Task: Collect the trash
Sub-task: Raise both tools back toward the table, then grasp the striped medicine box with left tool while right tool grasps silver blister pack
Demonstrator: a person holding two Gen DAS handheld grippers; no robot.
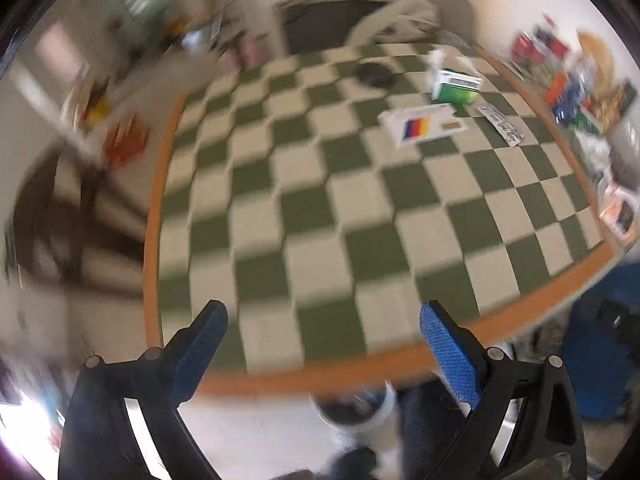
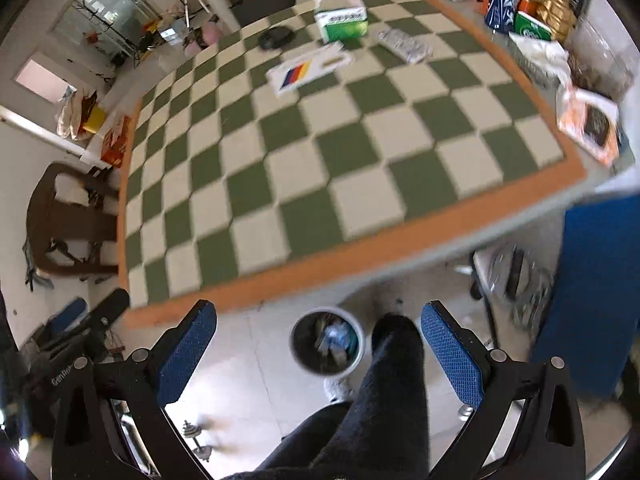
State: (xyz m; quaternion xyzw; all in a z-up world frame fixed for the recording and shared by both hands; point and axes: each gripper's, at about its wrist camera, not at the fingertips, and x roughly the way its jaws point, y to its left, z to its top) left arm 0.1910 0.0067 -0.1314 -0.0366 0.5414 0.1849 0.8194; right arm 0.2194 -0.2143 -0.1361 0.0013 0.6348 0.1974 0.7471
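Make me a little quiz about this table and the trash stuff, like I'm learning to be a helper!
1. True or false: the right gripper is holding a piece of trash.
2. Where is the trash bin? A) on the checkered table B) on the floor by the table's near edge C) on the brown chair
3. What color is the upright box at the far end of the checkered table, behind the flat white card?

Key
1. False: both it and the left gripper are open and hold nothing.
2. B; it already has some trash inside.
3. Green and white.
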